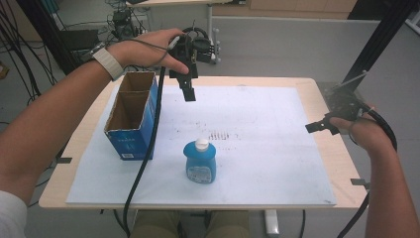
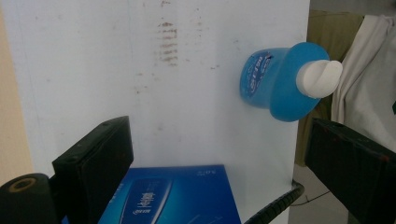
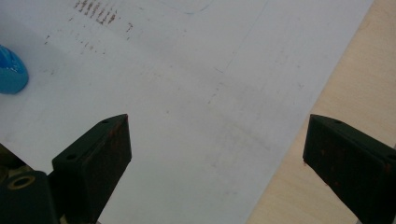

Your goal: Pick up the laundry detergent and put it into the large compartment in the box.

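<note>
Both tools, left (image 1: 188, 94) and right (image 1: 317, 127), gape empty; blue bottle (image 1: 200, 162) stands clear mid-sheet.

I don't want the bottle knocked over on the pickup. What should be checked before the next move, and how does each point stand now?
1. Left tool open: ok, its jaws stand wide apart with nothing between them.
2. Right tool open and out of the way: ok, it sits at the table's right edge over the white sheet.
3. Blue bottle upright, white cap on: ok.
4. Space around the bottle: ok, it stands apart from the blue box.
5. Box open on top: ok; whether it is empty, cannot tell.
6. Left tool's cable away from the bottle: not ok, it hangs between box and bottle.
</note>
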`<act>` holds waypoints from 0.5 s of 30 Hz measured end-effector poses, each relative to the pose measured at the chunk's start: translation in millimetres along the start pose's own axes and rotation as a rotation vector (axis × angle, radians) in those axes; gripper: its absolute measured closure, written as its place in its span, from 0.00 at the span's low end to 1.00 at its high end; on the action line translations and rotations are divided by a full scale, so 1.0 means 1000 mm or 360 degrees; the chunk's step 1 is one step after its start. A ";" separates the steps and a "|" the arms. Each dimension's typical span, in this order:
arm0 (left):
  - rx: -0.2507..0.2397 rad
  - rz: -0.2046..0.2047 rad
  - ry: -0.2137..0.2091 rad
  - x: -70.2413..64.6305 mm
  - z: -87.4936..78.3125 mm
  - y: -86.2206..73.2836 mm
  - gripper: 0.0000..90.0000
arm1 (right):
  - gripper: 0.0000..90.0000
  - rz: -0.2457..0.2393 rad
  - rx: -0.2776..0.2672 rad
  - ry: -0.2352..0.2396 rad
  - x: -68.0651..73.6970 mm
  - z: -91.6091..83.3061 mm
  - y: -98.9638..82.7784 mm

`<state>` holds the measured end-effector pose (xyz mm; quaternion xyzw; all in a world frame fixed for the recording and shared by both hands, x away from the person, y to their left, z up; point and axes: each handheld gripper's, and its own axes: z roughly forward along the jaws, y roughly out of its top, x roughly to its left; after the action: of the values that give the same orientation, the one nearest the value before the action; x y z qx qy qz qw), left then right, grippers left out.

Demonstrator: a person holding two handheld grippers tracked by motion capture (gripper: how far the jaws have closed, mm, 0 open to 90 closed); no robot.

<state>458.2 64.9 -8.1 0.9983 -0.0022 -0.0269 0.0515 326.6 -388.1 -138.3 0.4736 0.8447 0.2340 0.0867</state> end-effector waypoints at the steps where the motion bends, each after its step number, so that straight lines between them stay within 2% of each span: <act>1: 0.0000 0.0000 0.0000 0.000 0.000 0.000 0.08 | 0.09 0.0000 0.0000 0.0000 0.000 0.000 0.000; 15: -0.0007 0.0022 0.0016 -0.006 -0.003 0.001 0.09 | 0.09 0.0001 -0.0010 -0.0003 0.002 -0.004 -0.006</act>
<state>452.3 64.0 -5.1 0.9983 -0.0089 -0.0216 0.0540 320.2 -390.3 -137.7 0.4738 0.8437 0.2363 0.0888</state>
